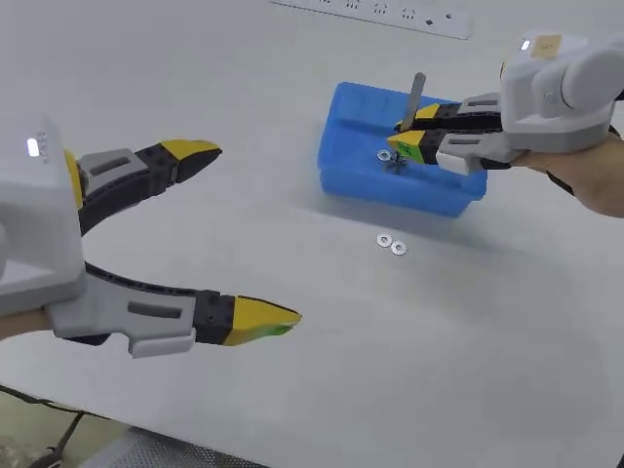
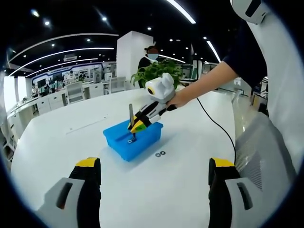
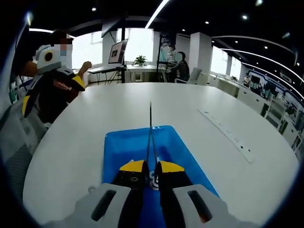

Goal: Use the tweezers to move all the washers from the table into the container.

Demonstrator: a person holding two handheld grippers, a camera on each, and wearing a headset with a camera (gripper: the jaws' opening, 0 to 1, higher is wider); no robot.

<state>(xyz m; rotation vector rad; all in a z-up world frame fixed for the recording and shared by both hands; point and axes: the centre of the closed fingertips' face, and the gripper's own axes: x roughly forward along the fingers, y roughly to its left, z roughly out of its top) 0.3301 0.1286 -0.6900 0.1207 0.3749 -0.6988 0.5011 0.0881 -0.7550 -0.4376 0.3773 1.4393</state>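
Left gripper nearest, low at the left, held level over the white counter, jaws spread wide and empty; bare counter all round it and ahead; two washers lie side by side on the counter just in front of the blue container; right gripper reaches in from the right above the container, hand behind it, jaws clenched on the tweezers; tweezers near upright, tips down inside the container by other washers; power strip along the far edge.
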